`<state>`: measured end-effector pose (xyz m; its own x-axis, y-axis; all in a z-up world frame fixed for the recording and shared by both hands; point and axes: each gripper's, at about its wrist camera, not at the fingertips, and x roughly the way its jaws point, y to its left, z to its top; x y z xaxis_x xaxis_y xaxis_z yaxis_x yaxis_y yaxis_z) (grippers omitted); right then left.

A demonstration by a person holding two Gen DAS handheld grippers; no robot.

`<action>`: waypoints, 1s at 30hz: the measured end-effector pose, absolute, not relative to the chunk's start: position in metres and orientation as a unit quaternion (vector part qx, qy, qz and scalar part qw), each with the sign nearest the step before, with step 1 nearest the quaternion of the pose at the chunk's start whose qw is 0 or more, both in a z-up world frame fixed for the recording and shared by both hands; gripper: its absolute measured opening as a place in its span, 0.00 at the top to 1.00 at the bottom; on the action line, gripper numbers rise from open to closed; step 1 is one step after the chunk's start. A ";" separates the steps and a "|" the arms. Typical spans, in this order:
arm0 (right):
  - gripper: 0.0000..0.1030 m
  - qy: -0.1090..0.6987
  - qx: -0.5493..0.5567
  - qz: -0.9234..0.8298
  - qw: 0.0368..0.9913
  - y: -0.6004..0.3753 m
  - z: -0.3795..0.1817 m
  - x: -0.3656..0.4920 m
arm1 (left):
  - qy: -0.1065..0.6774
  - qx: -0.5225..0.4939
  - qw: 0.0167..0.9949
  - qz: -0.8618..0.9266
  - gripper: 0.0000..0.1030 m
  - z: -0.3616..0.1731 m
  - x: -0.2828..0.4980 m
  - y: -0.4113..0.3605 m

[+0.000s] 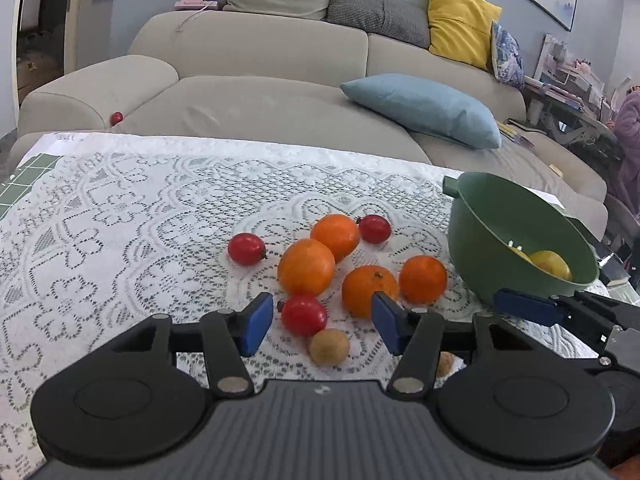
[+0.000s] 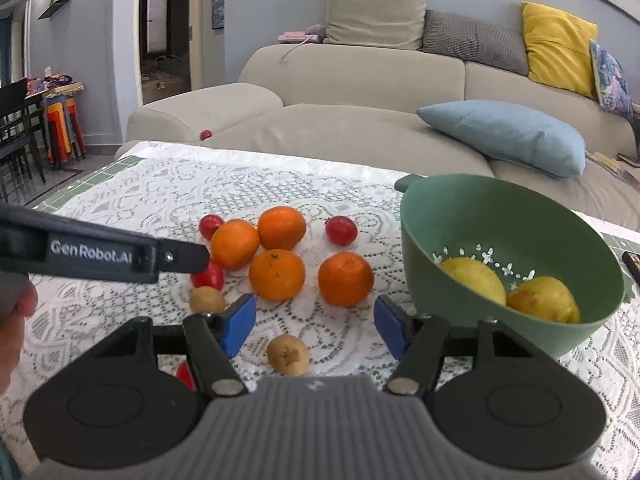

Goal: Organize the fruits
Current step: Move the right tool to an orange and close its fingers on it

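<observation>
Several oranges [image 1: 306,266] [image 2: 277,274], red tomatoes [image 1: 247,249] [image 2: 341,230] and small brown fruits [image 1: 329,347] [image 2: 288,352] lie on the lace tablecloth [image 1: 120,208]. A green colander bowl [image 1: 472,216] [image 2: 432,216] at the right holds two yellow fruits [image 2: 472,280]. My left gripper [image 1: 322,322] is open, low over the cloth, with a red tomato [image 1: 304,315] between its fingers. My right gripper [image 2: 314,324] is open and empty, just left of the bowl, above a brown fruit. The left gripper's finger [image 2: 176,258] shows in the right wrist view.
A beige sofa [image 1: 260,92] with blue [image 1: 424,108] and yellow [image 1: 460,24] cushions stands behind the table. A red tomato [image 1: 116,118] lies on the sofa seat. Green tiled table edge [image 1: 24,180] shows at the left. A dark object [image 2: 634,264] lies right of the bowl.
</observation>
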<state>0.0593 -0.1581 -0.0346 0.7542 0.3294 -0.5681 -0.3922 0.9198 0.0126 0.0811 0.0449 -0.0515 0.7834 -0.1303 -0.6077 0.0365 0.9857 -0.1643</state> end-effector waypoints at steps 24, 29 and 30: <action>0.48 0.336 0.109 0.124 0.927 -0.161 -0.063 0.111 | 0.336 -0.134 0.932 -0.019 0.39 -0.078 0.127 0.061; 0.49 0.341 0.128 0.119 0.924 -0.160 -0.065 0.116 | 0.338 -0.144 0.930 -0.020 0.39 -0.081 0.130 0.063; 0.49 0.341 0.132 0.118 0.923 -0.161 -0.066 0.116 | 0.339 -0.148 0.929 -0.020 0.39 -0.081 0.131 0.063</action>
